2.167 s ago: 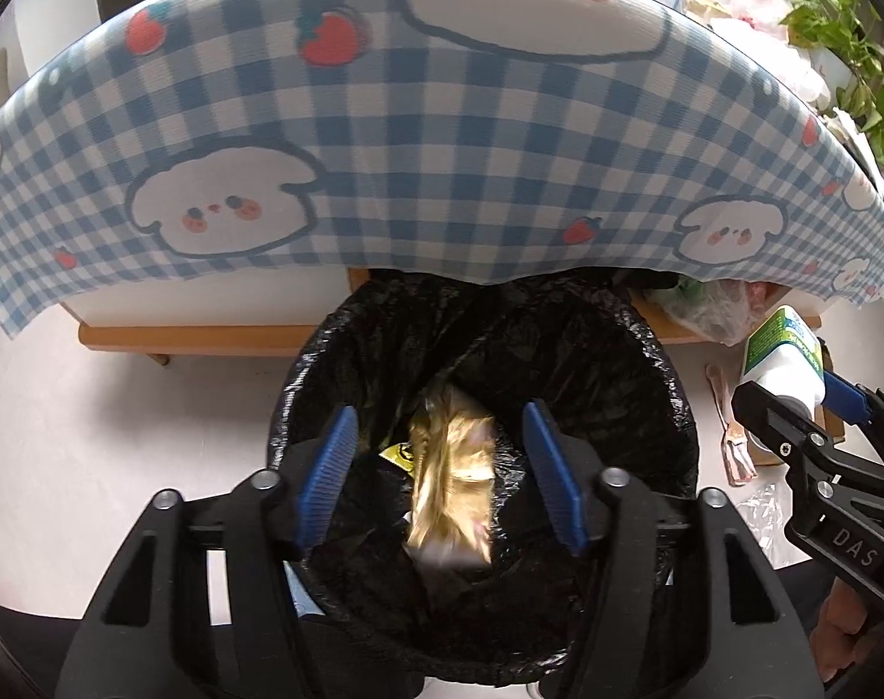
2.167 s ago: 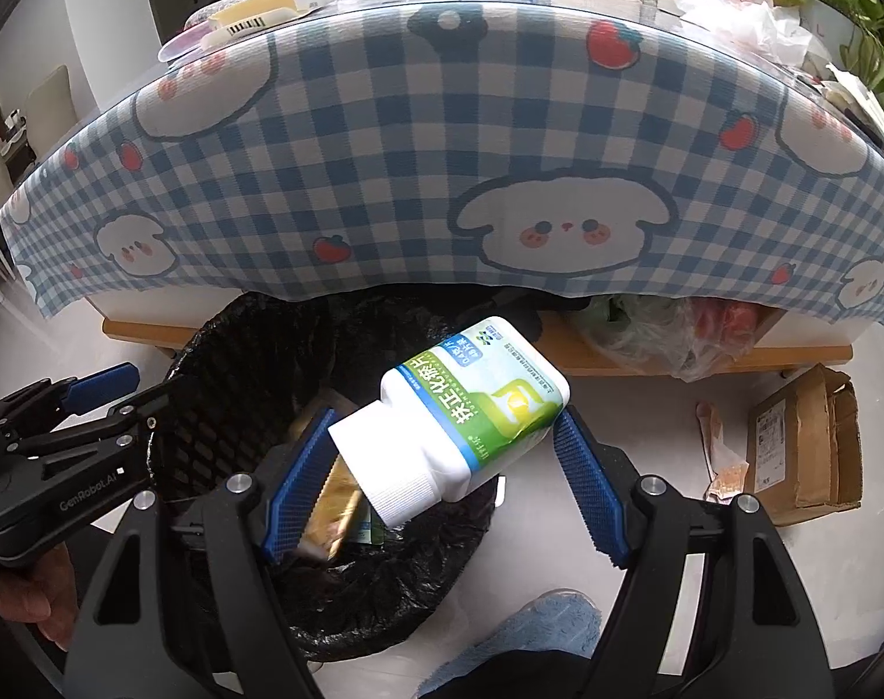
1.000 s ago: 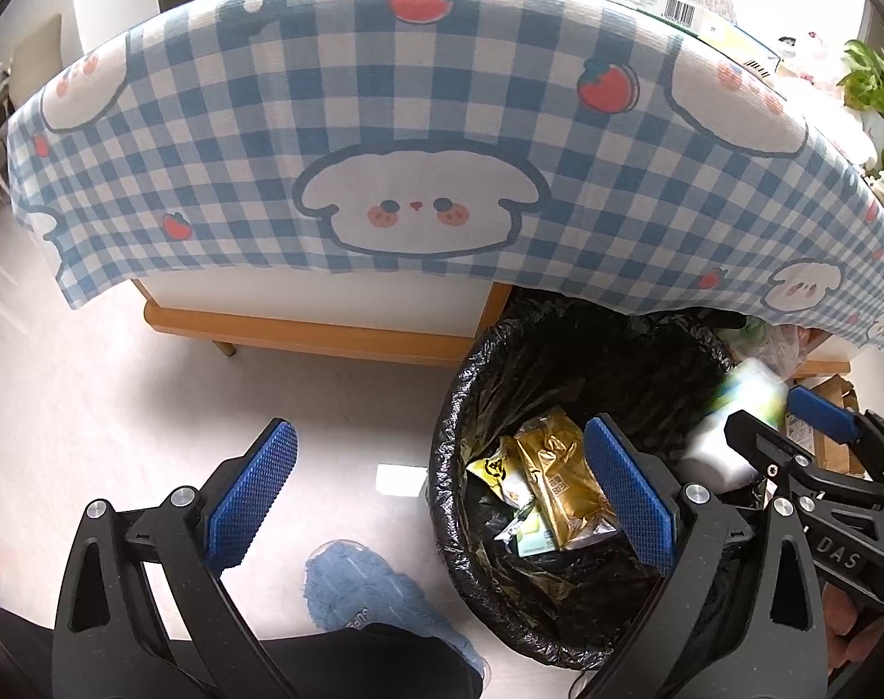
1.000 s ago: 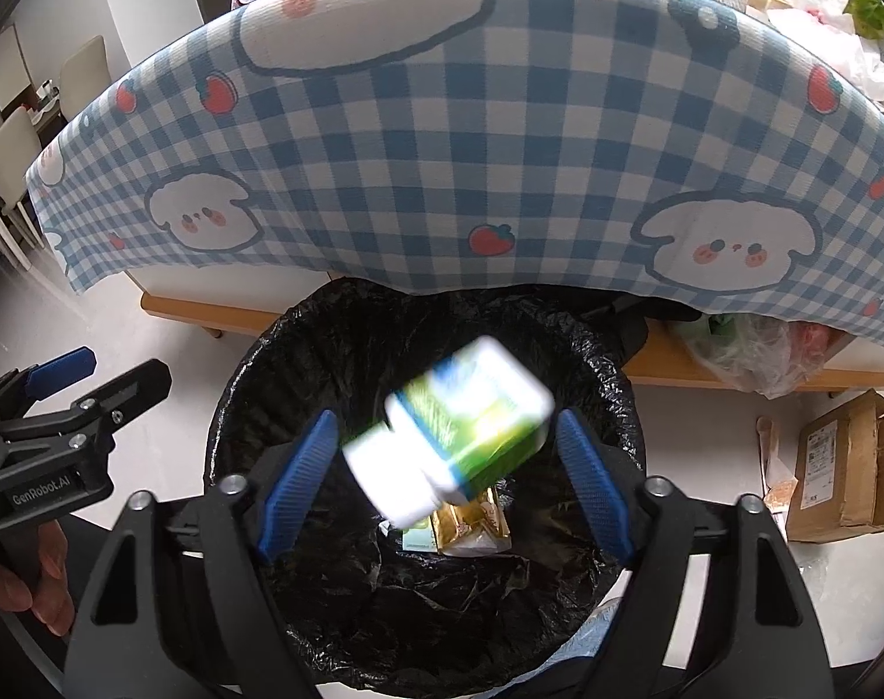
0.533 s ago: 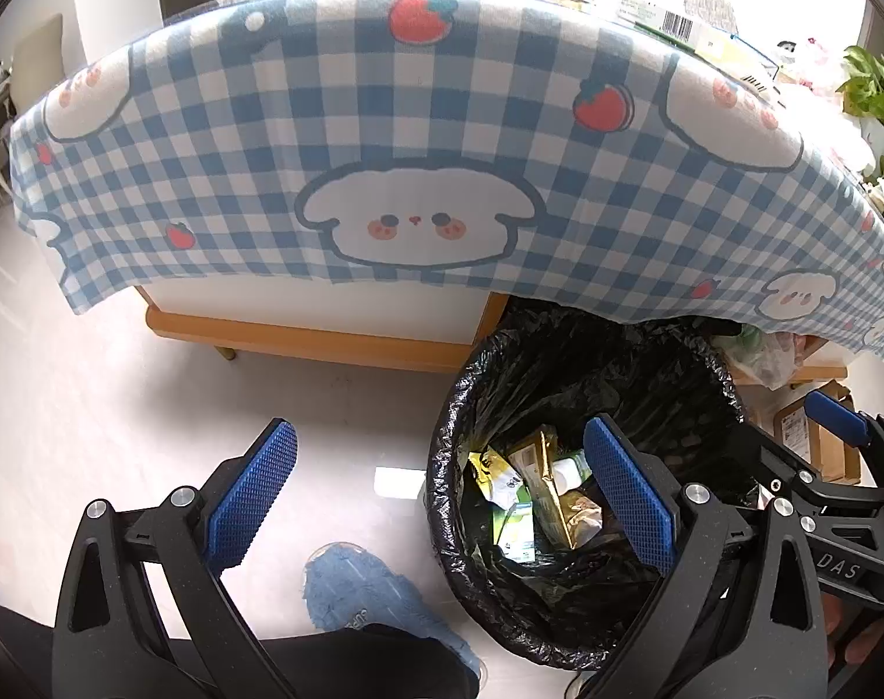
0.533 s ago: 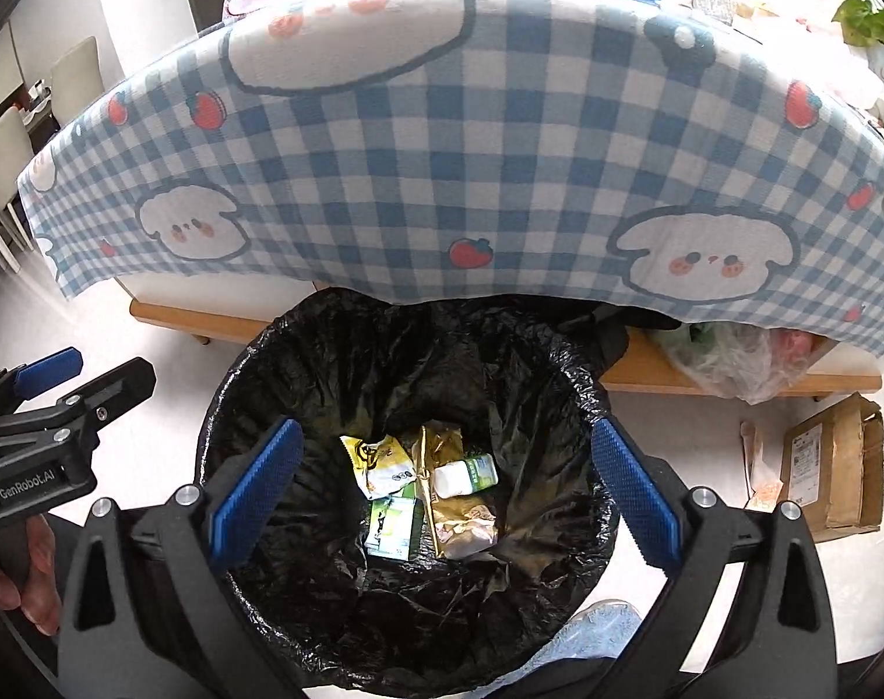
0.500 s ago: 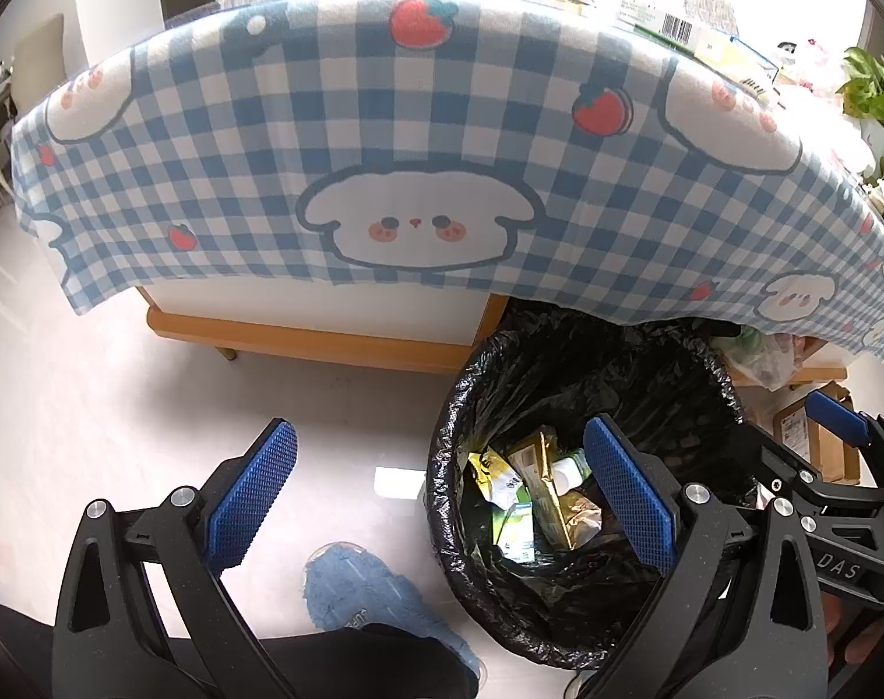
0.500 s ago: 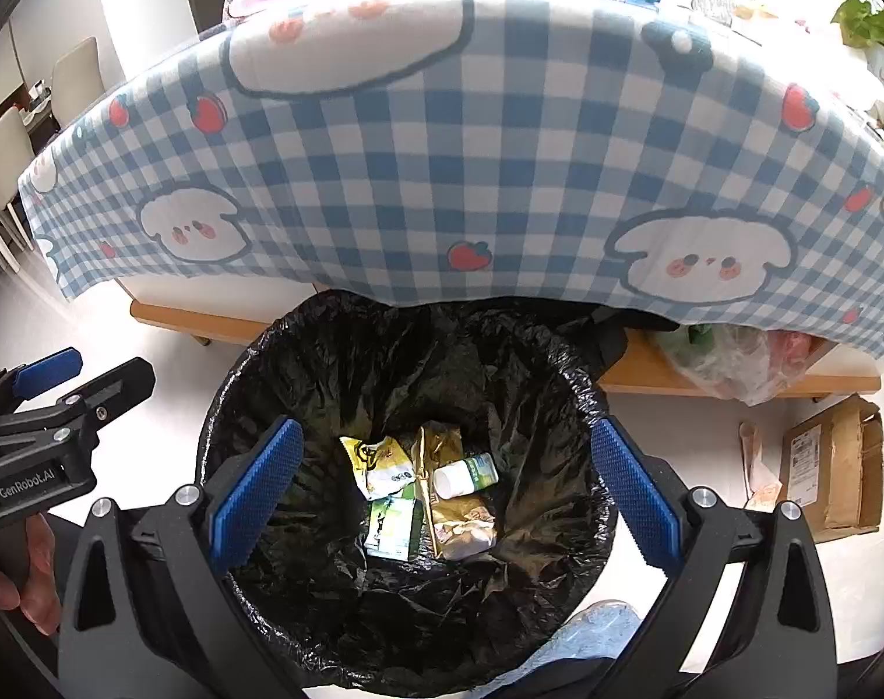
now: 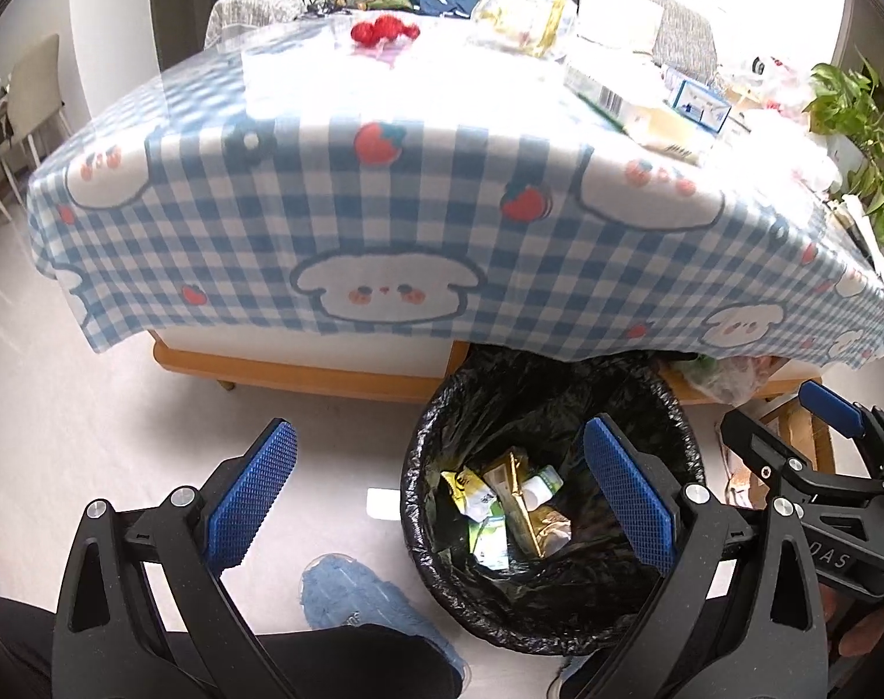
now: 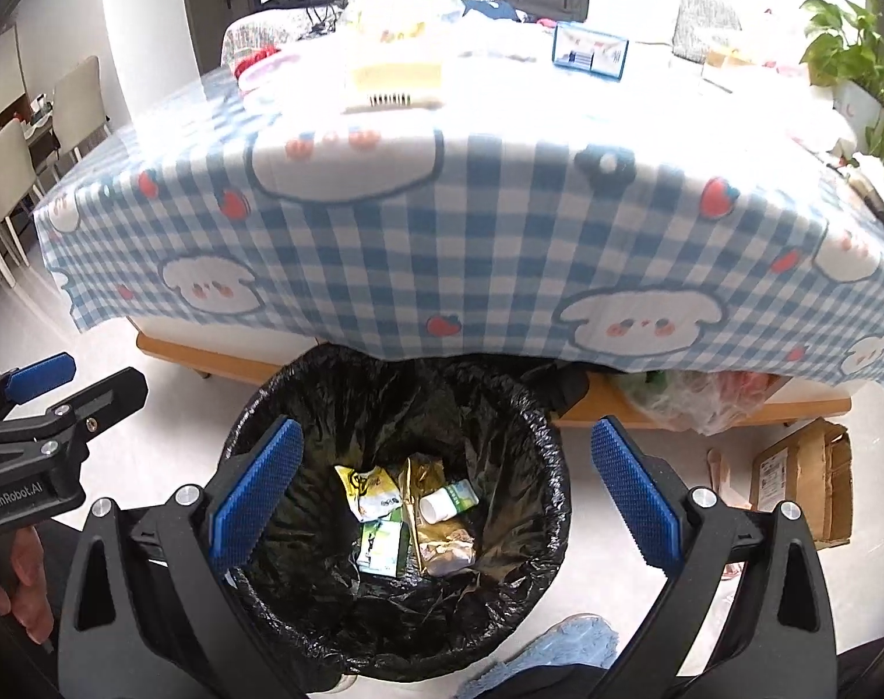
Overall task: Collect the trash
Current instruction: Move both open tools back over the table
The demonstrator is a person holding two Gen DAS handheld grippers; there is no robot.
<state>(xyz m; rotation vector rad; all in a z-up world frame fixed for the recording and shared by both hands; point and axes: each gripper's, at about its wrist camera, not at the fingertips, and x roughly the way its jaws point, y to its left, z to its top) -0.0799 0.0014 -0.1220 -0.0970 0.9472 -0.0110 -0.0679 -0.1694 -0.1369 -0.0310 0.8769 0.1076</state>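
A bin lined with a black bag [image 9: 436,501] [image 10: 552,466] stands on the floor at the table's edge. Inside lie a gold wrapper [image 9: 529,509] [image 10: 436,512], a white and green bottle [image 9: 542,480] [image 10: 448,500], a yellow packet [image 10: 370,488] and a green carton [image 10: 383,547]. My left gripper [image 9: 436,501] is open and empty, above the bin's left rim. My right gripper [image 10: 442,501] is open and empty, over the bin's mouth. On the table lie more boxes [image 9: 698,105] [image 10: 588,52], a yellow pack [image 10: 395,84] and wrappers [image 9: 523,17].
A blue checked cloth [image 9: 383,221] [image 10: 500,244] hangs over the table's front edge. A cardboard box [image 10: 803,480] and a plastic bag [image 10: 692,396] lie on the floor at the right. A potted plant [image 9: 861,116] stands at the far right. Chairs [image 10: 10,175] stand at the left.
The right gripper let go of the white and green bottle, which fell into the bin. Both grippers have risen and drawn back, so the tabletop now shows.
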